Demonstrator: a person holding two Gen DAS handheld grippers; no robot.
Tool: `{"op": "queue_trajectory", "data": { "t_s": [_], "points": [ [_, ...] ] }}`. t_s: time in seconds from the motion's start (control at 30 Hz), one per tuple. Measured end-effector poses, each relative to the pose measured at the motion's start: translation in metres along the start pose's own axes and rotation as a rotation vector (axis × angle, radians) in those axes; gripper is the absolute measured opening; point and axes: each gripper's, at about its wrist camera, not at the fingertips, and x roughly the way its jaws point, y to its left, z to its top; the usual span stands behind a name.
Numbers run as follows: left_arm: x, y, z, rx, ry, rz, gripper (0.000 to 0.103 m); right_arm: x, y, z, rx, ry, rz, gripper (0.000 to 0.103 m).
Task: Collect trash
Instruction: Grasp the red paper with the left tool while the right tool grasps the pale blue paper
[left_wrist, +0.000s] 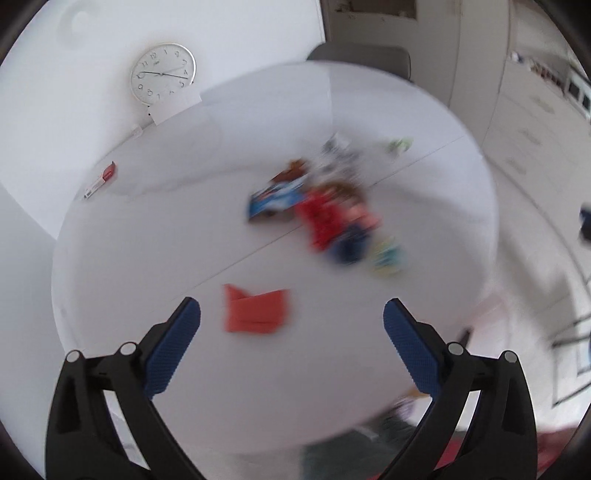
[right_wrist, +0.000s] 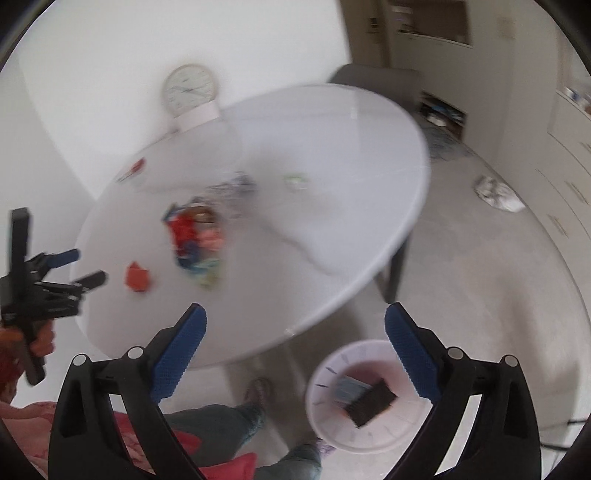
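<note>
Nearest in the right wrist view, the right tongs (right_wrist: 293, 325) stand wide apart with nothing between the blue pads, poised over the table's near rim and the floor. Just beyond and below them, a white bin (right_wrist: 334, 432) stands on the floor beside the table, holding a dark flat packet (right_wrist: 371, 404) and a pale blue piece (right_wrist: 349, 389). A person's legs in grey-green trousers (right_wrist: 236, 419) show beside the bin.

The left tongs (left_wrist: 291, 317), seen from their own camera, are likewise spread wide and empty, hovering over the round white table (left_wrist: 147, 258). In the right view they appear at the left edge, held by a hand (right_wrist: 42, 341). Just past their tips an orange-red folded paper (left_wrist: 256, 310) lies alone on the table. Farther on, near the table's middle, sits a blurred heap of trash (left_wrist: 325, 218): red, blue and brown wrappers touching one another. Beyond the heap lies a small green scrap (left_wrist: 399, 144), and well to the left a small red-and-white box (left_wrist: 102, 179). A wall clock (left_wrist: 163, 73) hangs behind the table.
</note>
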Motion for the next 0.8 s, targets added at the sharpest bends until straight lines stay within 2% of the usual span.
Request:
{"op": "queue_trajectory", "data": {
  "t_s": [0.07, 0.1, 0.17, 0.2, 0.27, 0.33, 0.4, 0.47, 0.57, 0.67, 0.8],
  "points": [
    [0.018, 0.012, -0.005, 0.11, 0.02, -0.012, 0.095, 0.014, 0.027, 0.01, -0.01, 0.022, 0.025, 0.097],
    [0.028, 0.018, -0.007, 0.201, 0.026, -0.034, 0.095, 0.019, 0.039, 0.013, -0.005, 0.033, 0.042, 0.097],
    [0.037, 0.021, -0.016, 0.359, 0.004, -0.055, 0.095, 0.032, 0.062, 0.019, -0.001, 0.061, 0.067, 0.097],
    [0.046, 0.022, -0.019, 0.477, -0.006, -0.082, 0.095, 0.039, 0.073, 0.022, -0.003, 0.073, 0.064, 0.097],
    [0.053, 0.023, -0.024, 0.605, -0.02, -0.113, 0.095, 0.051, 0.089, 0.026, -0.009, 0.099, 0.052, 0.097],
    [0.062, 0.022, -0.032, 0.765, -0.049, -0.156, 0.091, 0.061, 0.101, 0.029, 0.007, 0.126, 0.025, 0.097],
    [0.066, 0.021, -0.037, 0.869, -0.062, -0.2, 0.082, 0.069, 0.107, 0.029, 0.045, 0.149, 0.013, 0.097],
    [0.072, 0.024, -0.038, 0.942, -0.08, -0.258, 0.076, 0.075, 0.113, 0.029, 0.088, 0.164, 0.006, 0.097],
    [0.08, 0.03, -0.036, 0.978, -0.063, -0.334, 0.064, 0.079, 0.118, 0.025, 0.145, 0.172, -0.031, 0.097],
    [0.085, 0.037, -0.034, 1.0, -0.061, -0.361, 0.054, 0.083, 0.123, 0.021, 0.184, 0.173, -0.045, 0.097],
    [0.098, 0.043, -0.029, 1.007, -0.054, -0.4, 0.05, 0.089, 0.127, 0.018, 0.217, 0.188, -0.053, 0.097]
  ]
}}
